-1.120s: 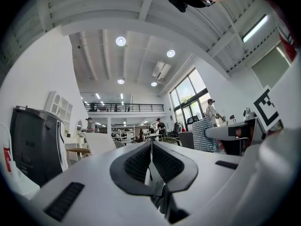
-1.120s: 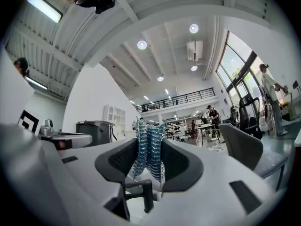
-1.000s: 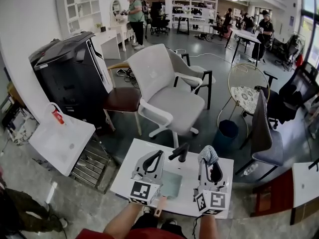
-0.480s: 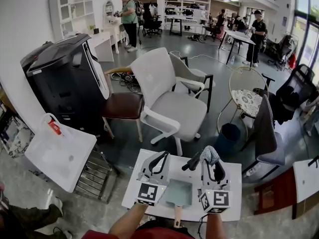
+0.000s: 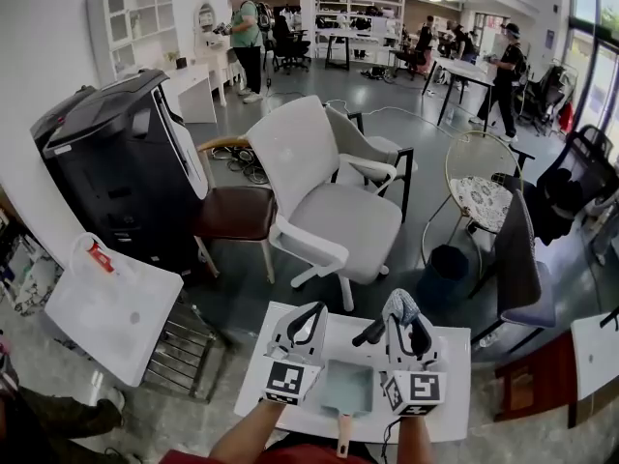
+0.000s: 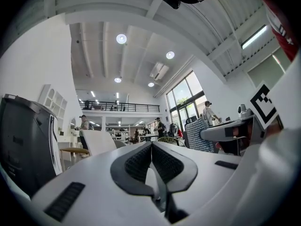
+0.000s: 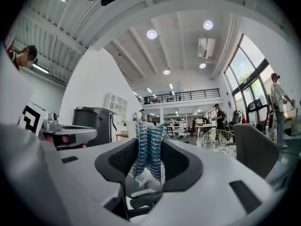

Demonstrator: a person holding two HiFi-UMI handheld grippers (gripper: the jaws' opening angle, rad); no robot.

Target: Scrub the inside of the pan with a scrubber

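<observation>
The pan (image 5: 346, 389) lies flat on the white worktop (image 5: 445, 356), just in front of the person. It is square and shallow, pale teal inside, and its wooden handle (image 5: 340, 441) points back toward the person. The marker cubes of the two tools flank it on either side.

The scrubber (image 7: 146, 142) is a bunched pad of blue and silver mesh with a knitted, glinting texture. The right hand-held gripper (image 7: 148, 160) is clenched on it, with the dark ribbed pads pressing the mesh from both sides and the top of the pad standing out above the jaw tips. In the head view this scrubber (image 5: 401, 304) is up above the far right corner of the pan, not in it.

The left hand-held gripper (image 6: 151, 149) is clenched with nothing in it; its two ribbed pads meet along one line. Both tools have smooth white shells and tilt up toward the ceiling.

A short dark bar (image 5: 366, 333) shows between the two tools; what it is cannot be told.

Beyond the worktop lies a glossy grey floor (image 5: 290, 95) with a white office chair (image 5: 324, 196), a large black machine (image 5: 116, 162) to the left, and a round table (image 5: 479, 177) to the right. People stand among desks at the far end of the hall.
</observation>
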